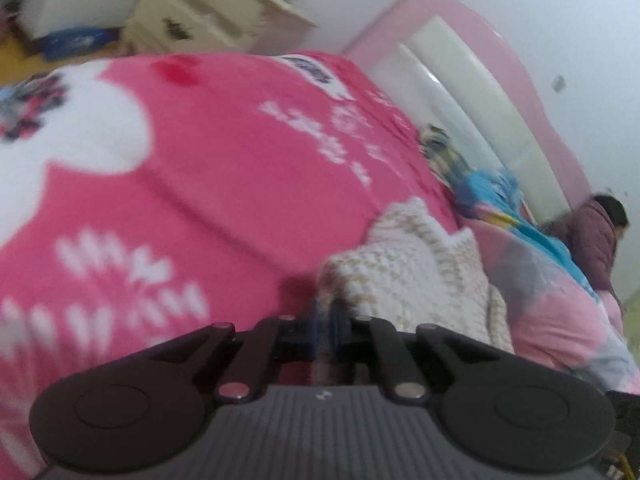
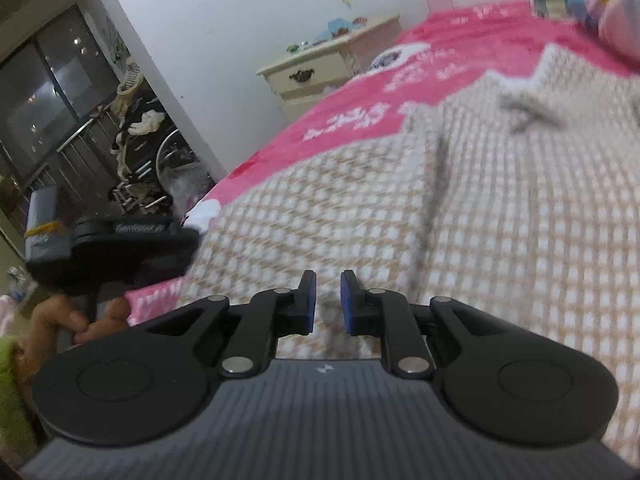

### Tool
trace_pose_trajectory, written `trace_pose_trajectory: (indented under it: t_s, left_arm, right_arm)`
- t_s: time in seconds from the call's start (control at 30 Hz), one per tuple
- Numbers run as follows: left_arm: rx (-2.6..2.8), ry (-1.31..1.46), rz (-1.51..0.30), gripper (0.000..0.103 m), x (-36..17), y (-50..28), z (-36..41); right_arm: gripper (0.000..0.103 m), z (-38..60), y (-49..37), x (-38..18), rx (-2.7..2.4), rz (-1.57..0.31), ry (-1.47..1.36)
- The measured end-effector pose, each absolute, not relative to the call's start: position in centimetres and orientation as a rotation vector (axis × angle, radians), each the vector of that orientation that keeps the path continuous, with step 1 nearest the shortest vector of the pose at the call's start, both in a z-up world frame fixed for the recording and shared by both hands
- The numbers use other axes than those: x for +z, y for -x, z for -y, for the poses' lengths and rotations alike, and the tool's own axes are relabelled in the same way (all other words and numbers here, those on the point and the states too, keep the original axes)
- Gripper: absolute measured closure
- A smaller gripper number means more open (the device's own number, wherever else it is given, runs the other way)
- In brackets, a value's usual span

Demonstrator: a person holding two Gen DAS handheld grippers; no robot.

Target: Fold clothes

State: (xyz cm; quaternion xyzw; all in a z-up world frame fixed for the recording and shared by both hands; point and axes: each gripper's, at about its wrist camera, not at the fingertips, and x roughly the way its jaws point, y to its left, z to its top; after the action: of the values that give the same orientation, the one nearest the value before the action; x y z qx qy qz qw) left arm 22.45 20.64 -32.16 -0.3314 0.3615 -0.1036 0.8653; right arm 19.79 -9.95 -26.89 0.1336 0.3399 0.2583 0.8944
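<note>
A cream and beige knit garment [image 2: 480, 200] lies spread on the pink blanket [image 2: 360, 112]. In the left wrist view it shows as a bunched heap [image 1: 408, 280]. My left gripper [image 1: 330, 320] is shut on the garment's near edge, its blue pads pressed together and blurred. The right wrist view shows that left gripper [image 2: 132, 240] at the garment's left side, held by a hand [image 2: 60, 320]. My right gripper [image 2: 328, 304] sits at the garment's near hem, its pads a narrow gap apart with a fold of knit between them.
The pink blanket [image 1: 220, 180] covers a bed with a pink and white headboard [image 1: 480, 80]. A pastel quilt [image 1: 552, 300] is piled near the headboard, and a person in a maroon jacket [image 1: 596, 232] is beyond it. A cream dresser [image 2: 316, 72] and a wheelchair [image 2: 160, 160] stand left of the bed.
</note>
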Motion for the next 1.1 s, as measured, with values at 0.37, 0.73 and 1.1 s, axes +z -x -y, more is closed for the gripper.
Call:
trace_pose_trajectory:
  t_s: [0.37, 0.73, 1.1]
  left_arm:
    - [-0.051, 0.785, -0.653, 0.080, -30.3, -20.1, -24.8]
    - [-0.245, 0.344, -0.815, 0.095, -31.6, -24.5, -13.8]
    - [-0.260, 0.502, -0.715, 0.095, -33.7, -22.7, -16.2]
  right_arm:
    - [0.092, 5.2, -22.8, -29.4, 0.502, -0.792, -0.084]
    - [0.092, 9.2, -28.1, -29.0, 0.383, -0.720, 0.038]
    - [0.091, 10.6, -35.7, -26.5, 0.539, -0.637, -0.219]
